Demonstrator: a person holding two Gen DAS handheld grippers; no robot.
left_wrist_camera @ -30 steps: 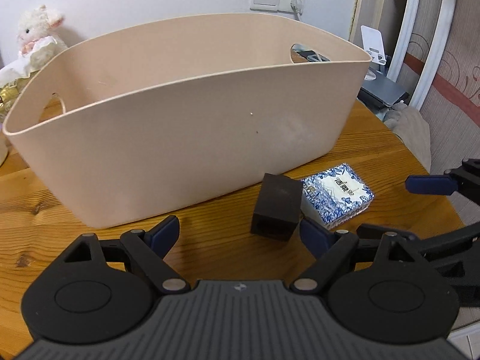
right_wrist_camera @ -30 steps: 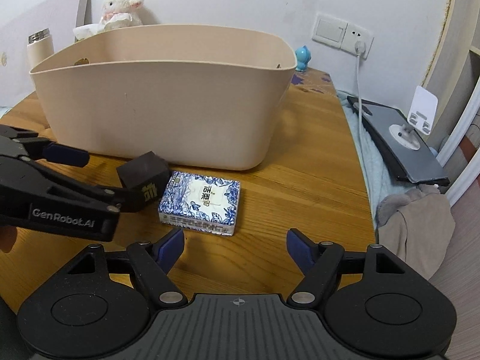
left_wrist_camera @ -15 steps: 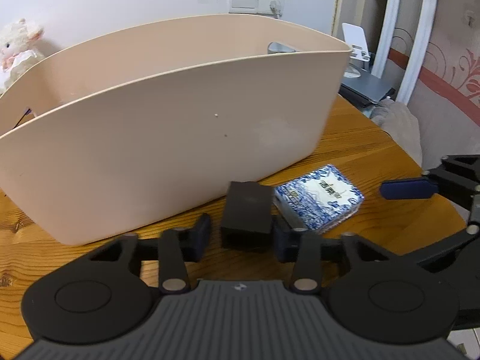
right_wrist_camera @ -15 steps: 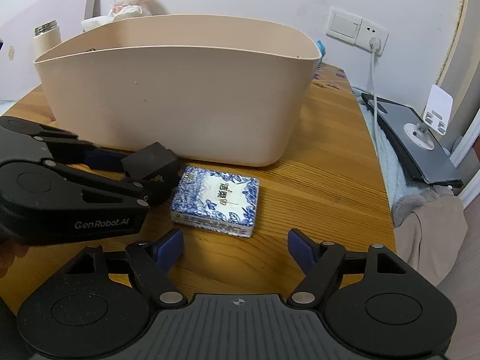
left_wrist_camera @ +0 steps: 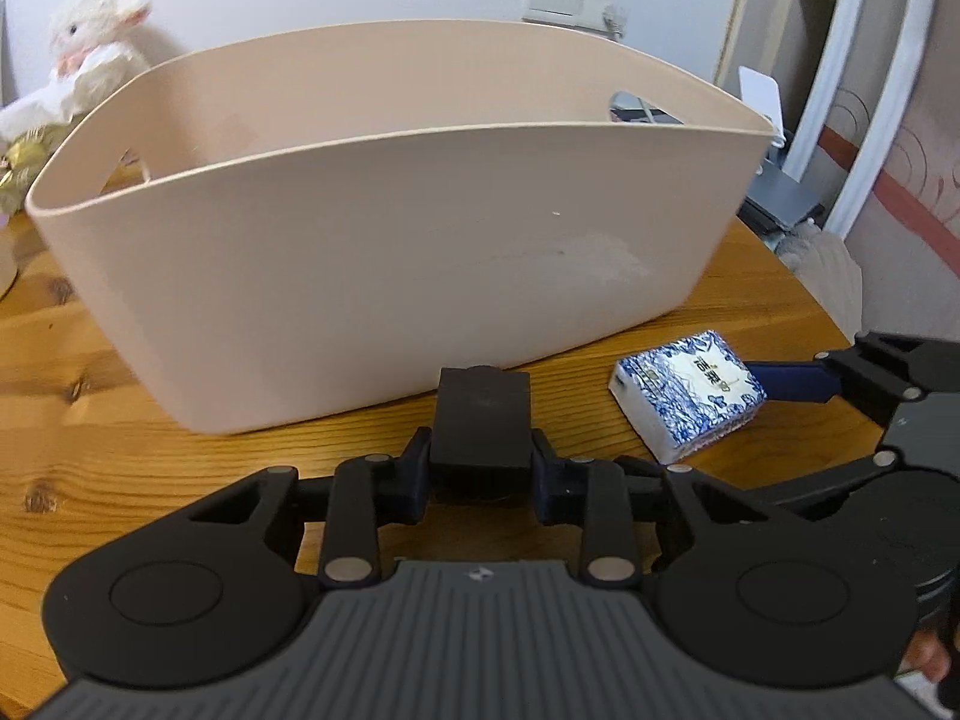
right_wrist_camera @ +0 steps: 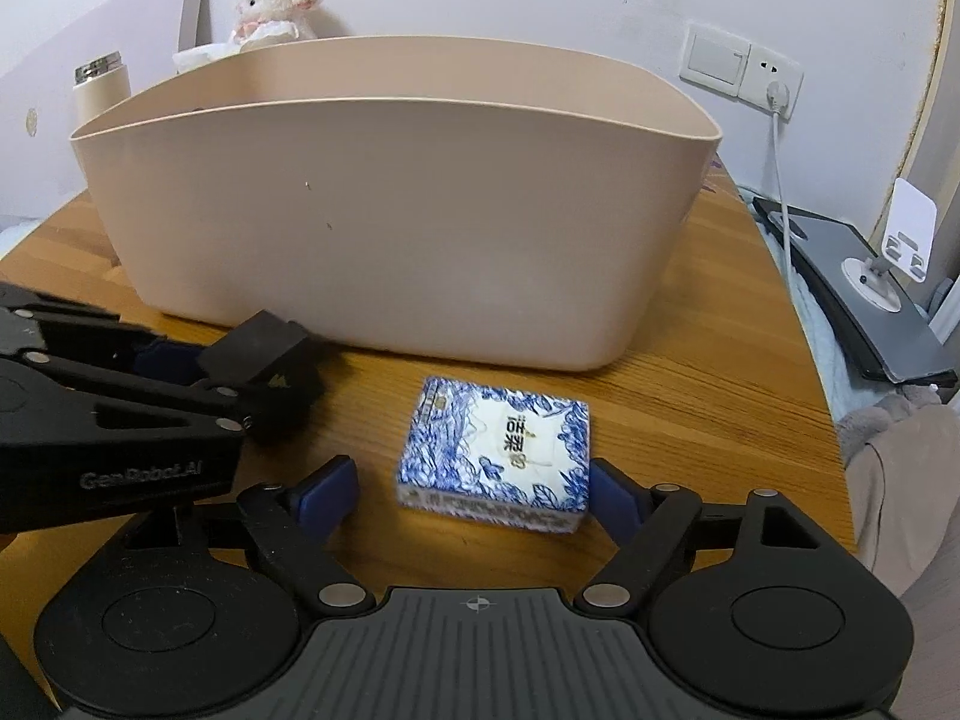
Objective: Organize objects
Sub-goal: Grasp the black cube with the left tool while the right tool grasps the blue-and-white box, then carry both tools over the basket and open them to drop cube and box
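— Since a second ago my left gripper [left_wrist_camera: 480, 474] has gone from spread to pinched on the black box [left_wrist_camera: 482, 420]. Do you see it?

— Yes, both pads press its sides. Where is the box?

— Just in front of the beige bin [left_wrist_camera: 384, 228], low over the counter [left_wrist_camera: 150, 438]; I cannot tell whether it touches the wood.

— And your right side?

— My right gripper [right_wrist_camera: 474, 489] has come forward. Its jaws are spread, one on each side of the blue-and-white pack [right_wrist_camera: 498, 450], not squeezing it. The pack lies flat on the counter, near the bin, right of the box.
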